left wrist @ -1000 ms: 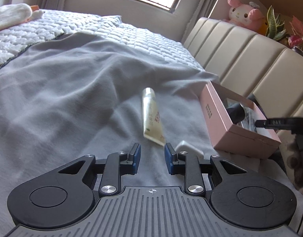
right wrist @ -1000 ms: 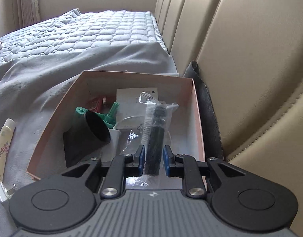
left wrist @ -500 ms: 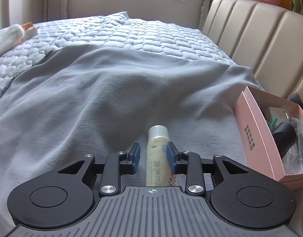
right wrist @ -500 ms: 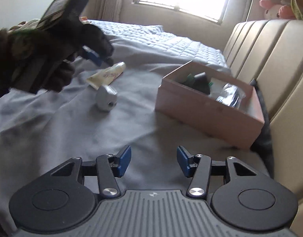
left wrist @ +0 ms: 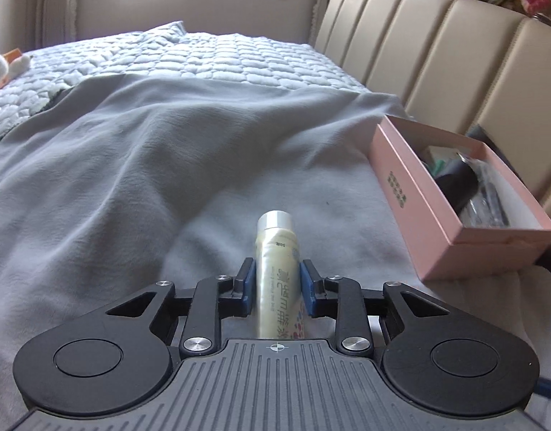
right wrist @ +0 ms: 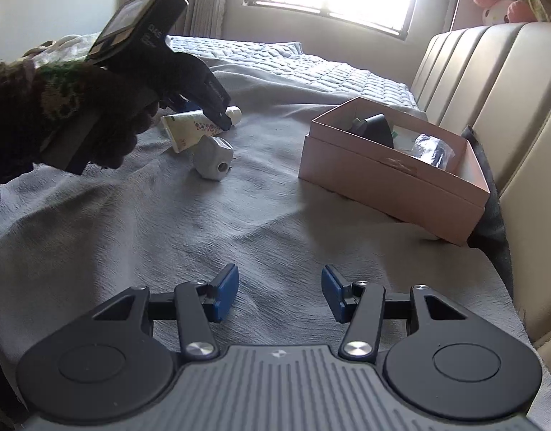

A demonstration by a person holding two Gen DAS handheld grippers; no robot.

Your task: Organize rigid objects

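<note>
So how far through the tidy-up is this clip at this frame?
Partly done. The pink box already holds a black cup-like item and a plastic-wrapped piece. In hand: the left gripper is closed on the cream tube, not yet boxed. Left: the white adapter lies on the grey blanket. The right gripper is open and empty.

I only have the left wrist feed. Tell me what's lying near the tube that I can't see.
Observer: A small white adapter lies on the blanket right beside the tube, on the side facing the right gripper.
Operator: Report the right gripper.
Observer: It is open and empty, above bare blanket, short of the pink box.
Operator: Describe the tube's tail end.
Observer: Its flat crimped end sticks out behind the left gripper, which is closed on the tube.
</note>
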